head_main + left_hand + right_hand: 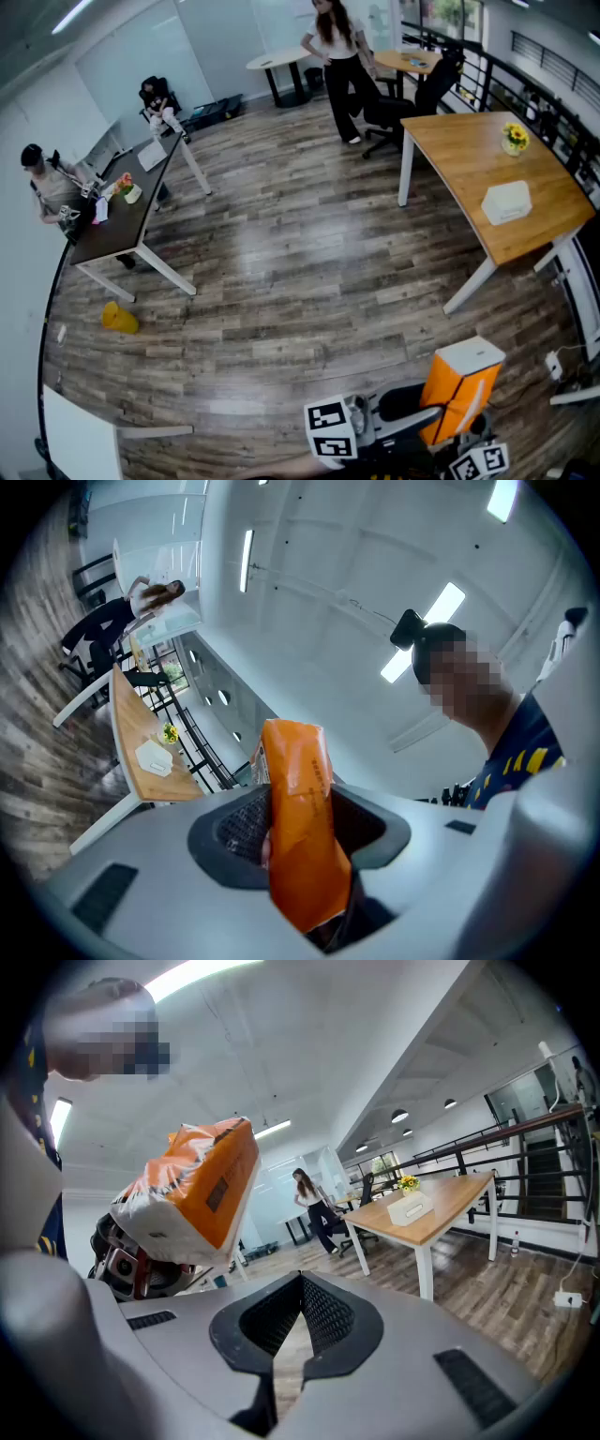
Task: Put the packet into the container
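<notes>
At the near edge, left gripper (300, 834) fingers grip the orange packet (459, 386), its long axis along them. Right gripper (298, 1327) fingers are closed and empty. A white box (506, 202) lies far right on the table (459, 155).

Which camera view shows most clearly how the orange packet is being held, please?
The left gripper view: the orange packet stands between the jaws of the left gripper, clamped. The right gripper view shows its orange side and white end, not the grip. The head view shows it small at the bottom edge.
</notes>
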`<state>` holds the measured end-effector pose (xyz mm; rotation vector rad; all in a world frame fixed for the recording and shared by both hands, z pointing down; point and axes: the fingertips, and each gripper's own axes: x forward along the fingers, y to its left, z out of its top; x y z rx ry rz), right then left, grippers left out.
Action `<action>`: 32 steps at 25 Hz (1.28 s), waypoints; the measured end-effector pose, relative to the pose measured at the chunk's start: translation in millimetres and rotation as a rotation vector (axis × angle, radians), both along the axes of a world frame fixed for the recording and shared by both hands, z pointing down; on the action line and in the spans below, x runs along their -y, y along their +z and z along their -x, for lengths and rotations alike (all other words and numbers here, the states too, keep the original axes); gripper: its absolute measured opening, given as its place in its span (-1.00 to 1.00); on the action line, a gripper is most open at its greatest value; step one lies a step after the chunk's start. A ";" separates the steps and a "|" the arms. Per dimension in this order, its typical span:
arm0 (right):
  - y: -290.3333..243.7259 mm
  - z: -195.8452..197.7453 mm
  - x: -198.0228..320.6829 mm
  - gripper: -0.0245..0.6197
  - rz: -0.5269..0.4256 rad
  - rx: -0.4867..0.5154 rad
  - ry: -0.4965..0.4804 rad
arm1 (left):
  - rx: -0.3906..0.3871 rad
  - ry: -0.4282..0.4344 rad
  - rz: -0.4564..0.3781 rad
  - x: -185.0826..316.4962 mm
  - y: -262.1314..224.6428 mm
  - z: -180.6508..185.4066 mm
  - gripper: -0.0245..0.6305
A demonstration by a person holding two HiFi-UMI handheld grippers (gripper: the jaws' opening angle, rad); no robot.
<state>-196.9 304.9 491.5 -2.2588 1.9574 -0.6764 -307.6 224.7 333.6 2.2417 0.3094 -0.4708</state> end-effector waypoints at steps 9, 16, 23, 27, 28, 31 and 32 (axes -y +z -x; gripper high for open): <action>-28.4 103.3 -21.3 -0.90 -0.049 -0.046 -0.027 | 0.041 -0.035 -0.014 -26.0 20.5 107.9 -0.36; -35.2 110.4 -99.0 -0.90 -0.045 -0.066 0.043 | 0.057 0.027 -0.009 -95.4 24.2 113.5 -0.36; -50.8 88.0 -220.6 -0.89 -0.225 0.087 0.103 | 0.136 0.017 -0.031 -207.1 41.4 86.6 -0.36; -51.1 68.9 -303.6 -0.89 -0.282 0.147 0.090 | 0.193 -0.058 -0.017 -279.1 67.7 76.6 -0.36; -51.2 65.0 -322.1 -0.89 -0.298 0.170 0.083 | 0.210 -0.074 -0.005 -296.0 76.6 72.4 -0.36; -47.4 62.1 -362.2 -0.73 -0.328 0.279 0.035 | 0.255 -0.069 0.070 -340.6 99.0 59.4 -0.36; -48.4 64.4 -369.4 -0.61 -0.340 0.334 0.011 | 0.262 -0.049 0.094 -354.2 102.1 57.3 -0.36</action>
